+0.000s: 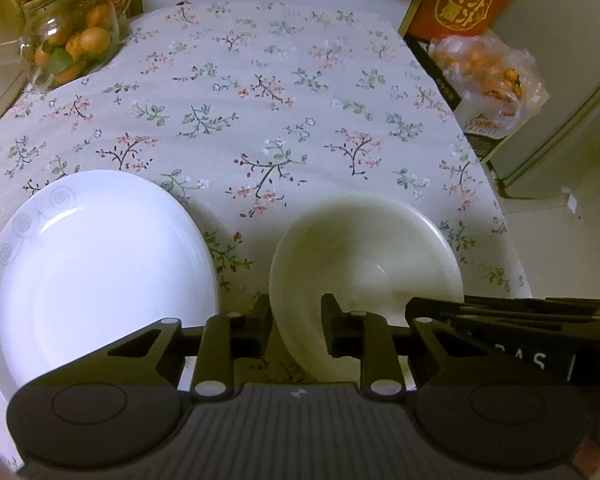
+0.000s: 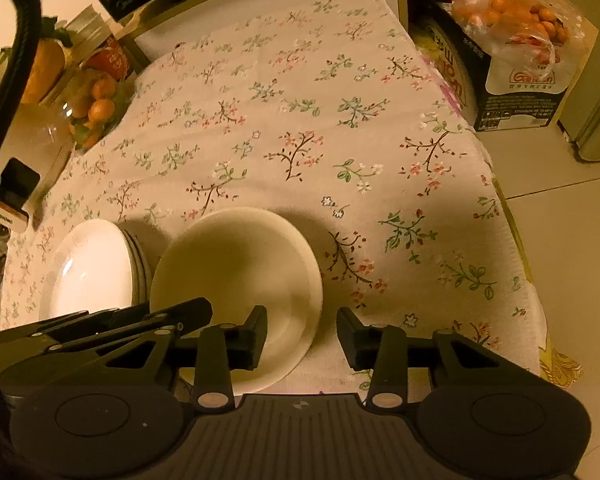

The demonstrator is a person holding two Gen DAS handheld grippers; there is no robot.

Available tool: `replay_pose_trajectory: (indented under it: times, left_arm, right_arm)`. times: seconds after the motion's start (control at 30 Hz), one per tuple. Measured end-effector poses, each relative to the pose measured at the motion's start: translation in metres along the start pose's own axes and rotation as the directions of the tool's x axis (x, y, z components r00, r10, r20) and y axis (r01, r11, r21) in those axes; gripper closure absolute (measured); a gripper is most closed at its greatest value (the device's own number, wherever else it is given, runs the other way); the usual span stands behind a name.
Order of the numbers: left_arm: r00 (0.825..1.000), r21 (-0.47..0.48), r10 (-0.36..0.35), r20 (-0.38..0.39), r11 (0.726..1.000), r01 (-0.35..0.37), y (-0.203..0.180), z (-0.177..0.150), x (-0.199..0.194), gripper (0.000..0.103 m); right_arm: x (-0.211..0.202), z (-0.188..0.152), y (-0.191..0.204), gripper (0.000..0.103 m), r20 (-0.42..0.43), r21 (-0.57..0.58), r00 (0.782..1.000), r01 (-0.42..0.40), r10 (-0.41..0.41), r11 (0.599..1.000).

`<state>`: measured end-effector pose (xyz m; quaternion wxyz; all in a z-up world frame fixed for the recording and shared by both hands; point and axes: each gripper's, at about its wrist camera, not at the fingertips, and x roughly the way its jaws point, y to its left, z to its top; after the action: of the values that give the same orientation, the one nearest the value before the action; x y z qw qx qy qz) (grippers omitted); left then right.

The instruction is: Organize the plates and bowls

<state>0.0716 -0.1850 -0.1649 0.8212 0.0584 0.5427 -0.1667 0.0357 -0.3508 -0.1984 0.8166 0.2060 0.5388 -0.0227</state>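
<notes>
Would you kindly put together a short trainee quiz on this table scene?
1. In both views, what sits just left of the bowl? A: a stack of plates. B: a mug. C: a frying pan.
2. True or false: the right gripper has one finger inside the bowl and the other outside its rim.
3. What colour are the small fruits in the glass jar at the far left?
Key: 1 A; 2 true; 3 orange.

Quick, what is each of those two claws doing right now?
Left gripper: closed on the near rim of the bowl.
Right gripper: open, jaws either side of the bowl's rim, not clearly touching it.
</notes>
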Motion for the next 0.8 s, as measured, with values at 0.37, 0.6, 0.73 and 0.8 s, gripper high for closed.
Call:
replay_pose_trajectory:
  times: [0.37,0.6,0.73,0.8]
  left_arm:
    - [1.0,0.005,0.02,0.0,1.0,-0.02,-0.001,-0.002,0.004,0.084]
    - [0.999,0.007,0.021,0.027,1.0,-0.022,-0.002,0.0,-0.003,0.086]
    - [0.999,0.009,0.02,0.045,1.0,-0.02,-0.004,0.001,-0.008,0.086]
    - [0.998,0.011,0.018,0.054,1.0,-0.019,-0.005,0.001,-0.011,0.086]
  right_arm:
    - [0.007,-0.001,0.009,0.081,-0.016,-0.034,0.999,0.031,-0.031,0.999]
    - [0.005,-0.002,0.007,0.089,-0.006,-0.027,0.999,0.039,-0.04,0.999]
    - [-0.001,-0.002,0.007,0.089,0.018,-0.028,0.999,0.034,-0.033,0.999]
    - [-0.003,-0.001,0.007,0.089,0.029,-0.026,0.999,0.032,-0.031,0.999]
